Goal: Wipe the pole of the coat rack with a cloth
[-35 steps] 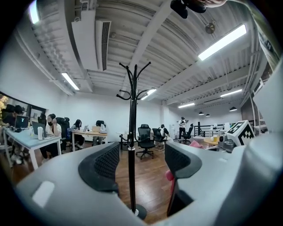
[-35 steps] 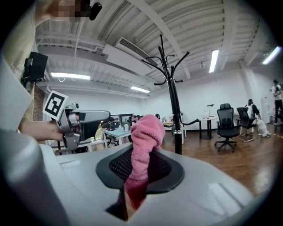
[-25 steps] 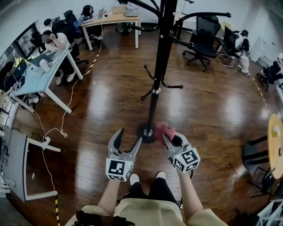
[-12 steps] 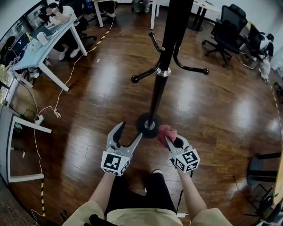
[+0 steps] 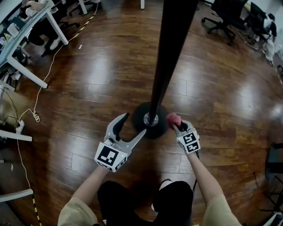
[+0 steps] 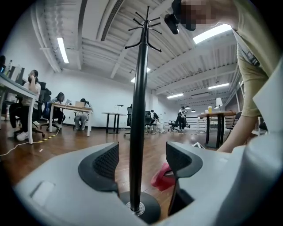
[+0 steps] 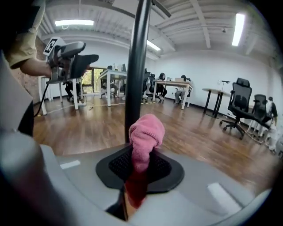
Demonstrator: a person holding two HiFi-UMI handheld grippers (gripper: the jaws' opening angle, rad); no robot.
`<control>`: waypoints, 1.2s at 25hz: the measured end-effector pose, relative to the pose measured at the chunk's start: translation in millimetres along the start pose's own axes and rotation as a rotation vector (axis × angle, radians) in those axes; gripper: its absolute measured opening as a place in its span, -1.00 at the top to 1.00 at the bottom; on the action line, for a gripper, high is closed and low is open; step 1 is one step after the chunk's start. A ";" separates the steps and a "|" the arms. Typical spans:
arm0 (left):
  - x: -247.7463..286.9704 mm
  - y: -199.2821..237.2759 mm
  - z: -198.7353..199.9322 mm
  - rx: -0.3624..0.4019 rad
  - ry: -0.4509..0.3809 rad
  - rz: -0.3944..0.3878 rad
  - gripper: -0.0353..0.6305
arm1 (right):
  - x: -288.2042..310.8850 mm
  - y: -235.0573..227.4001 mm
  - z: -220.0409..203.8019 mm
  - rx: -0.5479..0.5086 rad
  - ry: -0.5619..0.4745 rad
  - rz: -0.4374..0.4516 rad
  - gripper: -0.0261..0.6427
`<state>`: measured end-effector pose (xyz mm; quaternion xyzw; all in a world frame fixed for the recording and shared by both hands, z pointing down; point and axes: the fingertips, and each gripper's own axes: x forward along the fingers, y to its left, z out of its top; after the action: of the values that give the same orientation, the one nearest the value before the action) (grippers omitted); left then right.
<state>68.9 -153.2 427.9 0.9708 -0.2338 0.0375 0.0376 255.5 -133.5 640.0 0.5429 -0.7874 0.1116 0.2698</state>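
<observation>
Glossy wooden office floor (image 5: pixel 88 88), white desks (image 5: pixel 20 33) upper left, swivel chairs (image 5: pixel 223 13) upper right, black pole (image 5: pixel 170 57) rising from its round base (image 5: pixel 139 118) at centre, your left gripper (image 5: pixel 134 124) spread wide beside the base, your right gripper (image 5: pixel 179 126) clamped on the pink cloth (image 5: pixel 172 119) just right of it.

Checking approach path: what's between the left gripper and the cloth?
The pole and its round base stand between left gripper and cloth, per head view.
</observation>
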 end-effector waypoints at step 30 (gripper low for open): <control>3.8 7.6 -200.1 -0.004 0.053 -0.099 -0.03 | 155.7 66.1 -223.5 -0.613 0.375 0.421 0.78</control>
<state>57.7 -143.6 627.6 0.9798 -0.1845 0.0610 0.0475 221.6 -126.9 918.1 0.2347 -0.8151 0.0216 0.5292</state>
